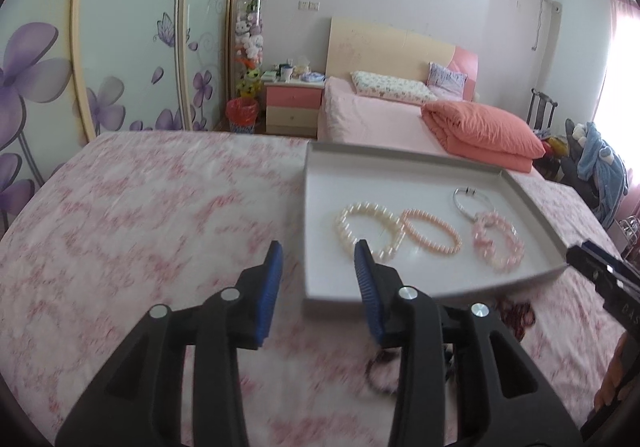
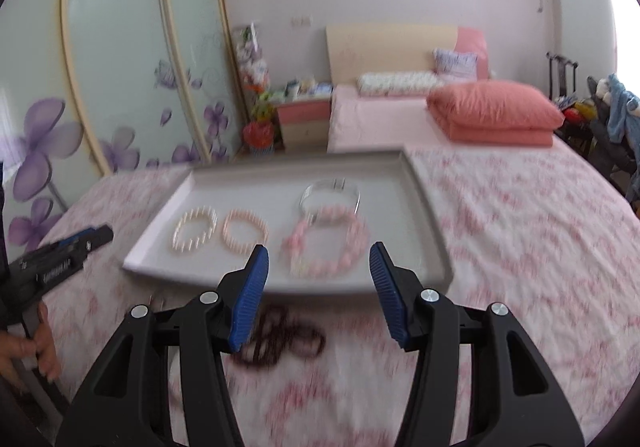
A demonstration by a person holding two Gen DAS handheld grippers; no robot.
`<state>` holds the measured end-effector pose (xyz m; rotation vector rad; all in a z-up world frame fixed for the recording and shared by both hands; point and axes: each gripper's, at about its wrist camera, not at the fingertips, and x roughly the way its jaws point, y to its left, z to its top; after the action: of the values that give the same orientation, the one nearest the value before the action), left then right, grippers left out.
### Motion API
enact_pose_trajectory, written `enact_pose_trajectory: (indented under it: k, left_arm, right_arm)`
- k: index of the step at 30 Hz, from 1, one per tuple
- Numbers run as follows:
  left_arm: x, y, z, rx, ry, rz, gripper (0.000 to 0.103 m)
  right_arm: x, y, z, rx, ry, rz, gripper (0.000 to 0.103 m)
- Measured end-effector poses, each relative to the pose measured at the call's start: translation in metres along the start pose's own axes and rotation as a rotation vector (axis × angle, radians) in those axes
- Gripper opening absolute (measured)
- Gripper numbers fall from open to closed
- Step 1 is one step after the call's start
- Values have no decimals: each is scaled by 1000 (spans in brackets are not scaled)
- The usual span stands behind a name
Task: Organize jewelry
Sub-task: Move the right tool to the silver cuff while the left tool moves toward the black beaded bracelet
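Where spread over the pink floral bedspread (image 2: 520, 239): shallow grey rectangular tray (image 2: 434, 247) holding white pearl bracelet (image 2: 195, 230), coral bead bracelet (image 2: 245, 231), pink crystal bracelet (image 2: 326, 243), silver bangle (image 2: 330, 193); dark maroon bead strand (image 2: 280, 343) before it; left tool (image 1: 318, 267) and right tool (image 2: 318, 267) both spread, empty.

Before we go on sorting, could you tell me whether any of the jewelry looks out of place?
Yes: a dark beaded bracelet lies on the pink bedspread just in front of the tray, while the other four bracelets sit inside it. In the tray, the pink chunky bracelet overlaps the silver bangle rather than lying apart.
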<state>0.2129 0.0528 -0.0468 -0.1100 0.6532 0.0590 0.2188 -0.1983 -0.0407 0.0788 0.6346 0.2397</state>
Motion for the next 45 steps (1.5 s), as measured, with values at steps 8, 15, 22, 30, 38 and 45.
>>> enact_pose_trajectory:
  k: [8,15,22,30,38,45]
  left_arm:
    - [-13,23,-15,-47,20,28,41]
    - [-33,42,-11,-92,-25,54,45]
    - [-38,57,-11,-125,-20,74,45]
    - [-36,51,-12,-120,-18,60,45]
    - [-28,44,-11,-115,-4,46,45]
    - [-26,40,-12,-110,-1,33,45]
  right_arm:
    - [-9,39,-42,-36,161,133,52]
    - [-5,90,-60,-181,211,220,36]
    - [8,101,-68,-217,275,179,22]
    - [-4,85,-76,-280,279,144,9]
    - [-19,20,-70,-179,262,75,9]
    - [-39,-2,-71,-54,250,36,51]
